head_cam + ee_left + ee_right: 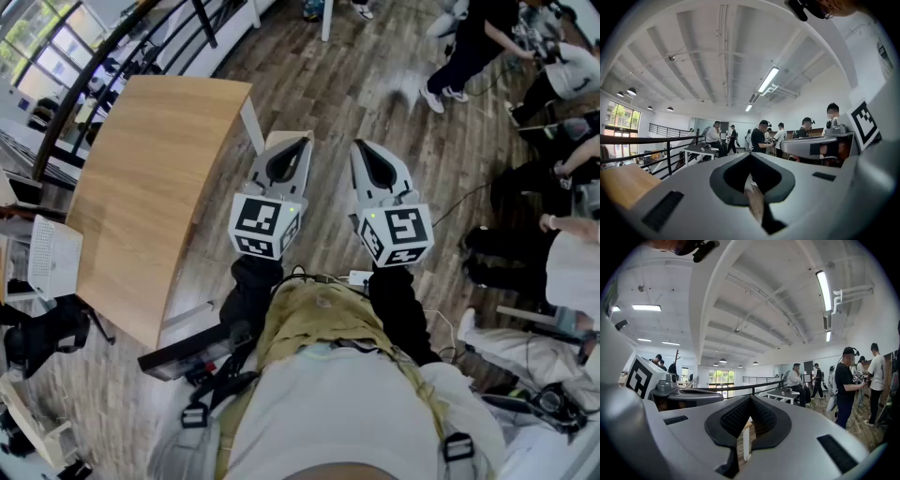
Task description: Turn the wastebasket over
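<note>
No wastebasket shows in any view. In the head view my left gripper (304, 142) and right gripper (358, 146) are held side by side in front of the person's body, level over the wooden floor. Each pair of jaws meets at the tips with nothing between them. In the left gripper view the left gripper (751, 154) points into the room, with the right gripper (820, 146) beside it. From the right gripper view, the right gripper (750, 398) is shut too, and the left gripper (686, 394) sits at its left.
A light wooden table (150, 169) with a white leg (251, 125) stands just left of the grippers. Several people (469, 47) stand or sit at the right and far end. A black railing (670, 140), a white table (780, 394) and floor cables (469, 202) are around.
</note>
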Demonstrator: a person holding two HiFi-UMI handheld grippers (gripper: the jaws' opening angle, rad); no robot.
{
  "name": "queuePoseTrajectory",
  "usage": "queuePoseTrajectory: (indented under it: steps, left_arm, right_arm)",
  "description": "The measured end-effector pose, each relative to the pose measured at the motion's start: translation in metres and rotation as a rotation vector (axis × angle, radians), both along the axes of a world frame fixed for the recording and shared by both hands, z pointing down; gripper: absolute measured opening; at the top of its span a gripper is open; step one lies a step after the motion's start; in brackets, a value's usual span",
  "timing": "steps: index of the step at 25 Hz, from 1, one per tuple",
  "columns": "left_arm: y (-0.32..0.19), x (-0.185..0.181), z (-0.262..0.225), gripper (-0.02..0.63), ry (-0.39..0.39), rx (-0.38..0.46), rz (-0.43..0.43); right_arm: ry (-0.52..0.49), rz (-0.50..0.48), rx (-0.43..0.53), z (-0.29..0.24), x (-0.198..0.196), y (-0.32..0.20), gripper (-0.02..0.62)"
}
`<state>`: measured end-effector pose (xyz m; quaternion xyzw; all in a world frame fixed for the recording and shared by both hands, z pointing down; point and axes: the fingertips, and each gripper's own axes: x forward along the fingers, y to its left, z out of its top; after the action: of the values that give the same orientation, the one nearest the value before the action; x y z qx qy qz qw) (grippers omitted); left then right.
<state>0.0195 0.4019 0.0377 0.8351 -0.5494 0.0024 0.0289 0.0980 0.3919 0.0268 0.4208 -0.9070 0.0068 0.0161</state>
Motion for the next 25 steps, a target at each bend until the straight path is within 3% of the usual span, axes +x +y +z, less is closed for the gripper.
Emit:
queuePoseTrajectory:
  steps: [13, 25]
  left_arm:
    - [0.005, -0.018, 0.011, -0.003, -0.012, 0.005, 0.022]
    - [-0.002, -0.055, 0.041, -0.003, 0.037, -0.074, -0.001]
  right_arm:
    - [0.011, 0.004, -0.020, 0.017, -0.020, 0.005, 0.018]
    - [0.054, 0.053, -0.093, 0.049, -0.030, -0.007, 0.018]
